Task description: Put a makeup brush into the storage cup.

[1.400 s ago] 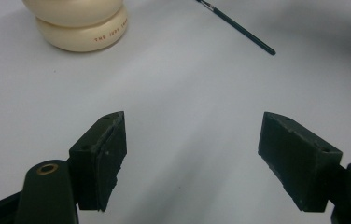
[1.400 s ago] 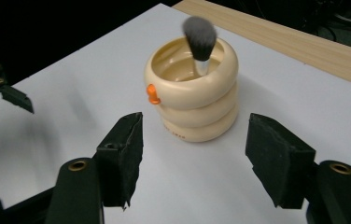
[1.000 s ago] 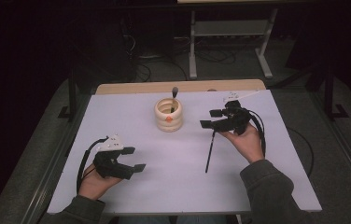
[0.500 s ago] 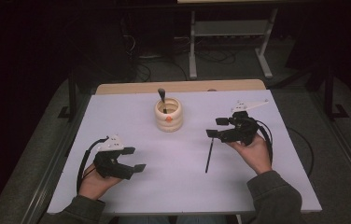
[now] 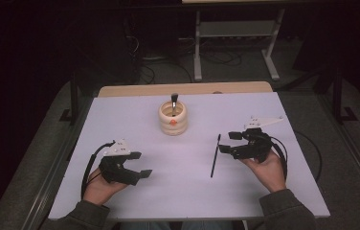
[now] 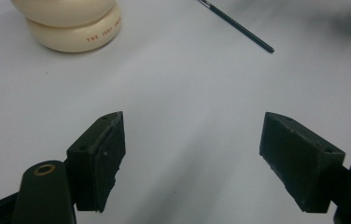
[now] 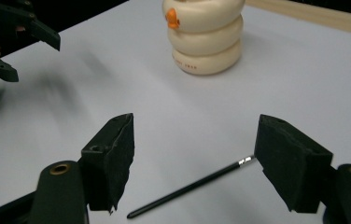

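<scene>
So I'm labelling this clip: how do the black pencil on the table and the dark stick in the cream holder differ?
The black pencil lies flat on the white table; the dark stick stands upright in the cream holder. The pencil shows its full length; the stick shows just its top. The pencil lies beside the open right gripper; the stick is farther away. Both are slim and dark.

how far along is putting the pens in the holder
Done: one dark utensil stands in the cream ringed holder. In hand: nothing; the right tool is open beside the black pencil lying on the table. Left: grasp it and drop it in. The left tool rests open.
</scene>
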Demonstrator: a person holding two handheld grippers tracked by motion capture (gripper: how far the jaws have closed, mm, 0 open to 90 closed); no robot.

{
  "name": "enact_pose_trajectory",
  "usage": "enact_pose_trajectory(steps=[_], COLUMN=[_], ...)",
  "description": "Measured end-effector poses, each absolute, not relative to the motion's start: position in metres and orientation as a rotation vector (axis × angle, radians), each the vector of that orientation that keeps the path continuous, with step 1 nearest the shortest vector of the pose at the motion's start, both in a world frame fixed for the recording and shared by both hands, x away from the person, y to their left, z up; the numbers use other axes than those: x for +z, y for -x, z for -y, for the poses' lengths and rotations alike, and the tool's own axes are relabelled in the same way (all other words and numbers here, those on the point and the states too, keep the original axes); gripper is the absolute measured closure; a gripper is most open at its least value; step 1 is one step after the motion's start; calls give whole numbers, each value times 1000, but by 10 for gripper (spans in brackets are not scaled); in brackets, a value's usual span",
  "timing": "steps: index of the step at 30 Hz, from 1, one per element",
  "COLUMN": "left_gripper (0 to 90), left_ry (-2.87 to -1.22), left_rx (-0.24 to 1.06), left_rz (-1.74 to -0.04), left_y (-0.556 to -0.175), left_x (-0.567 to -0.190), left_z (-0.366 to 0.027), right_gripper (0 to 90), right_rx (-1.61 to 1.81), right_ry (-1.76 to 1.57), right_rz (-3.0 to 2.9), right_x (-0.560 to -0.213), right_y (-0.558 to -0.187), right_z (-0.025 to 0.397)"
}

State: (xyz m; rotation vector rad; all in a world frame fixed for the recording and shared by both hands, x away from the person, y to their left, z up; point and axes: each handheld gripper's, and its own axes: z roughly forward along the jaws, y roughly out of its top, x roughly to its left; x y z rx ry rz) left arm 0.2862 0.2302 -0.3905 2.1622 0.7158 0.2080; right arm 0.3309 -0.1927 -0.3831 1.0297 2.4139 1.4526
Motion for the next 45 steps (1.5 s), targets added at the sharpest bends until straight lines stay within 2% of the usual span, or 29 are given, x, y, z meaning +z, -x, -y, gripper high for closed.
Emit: enact_pose_trajectory(steps=[18,30,45], left_gripper=[250,279,300], left_ry=[-2169,-2189,-2234], left_rx=[182,187,148], left_rz=[-708,-672,-673], left_y=[-288,-294,-307], left_x=[-390,-373,-372], left_z=[-220,-196,-164], right_gripper=[281,282,282], right_rx=[1396,1377,1357], right_ry=[-1070,-1067,-1070], right_rz=[-2415,-2386,-2393], right_x=[-394,-392,-394], right_y=[-321,-319,-319], right_z=[207,217,218])
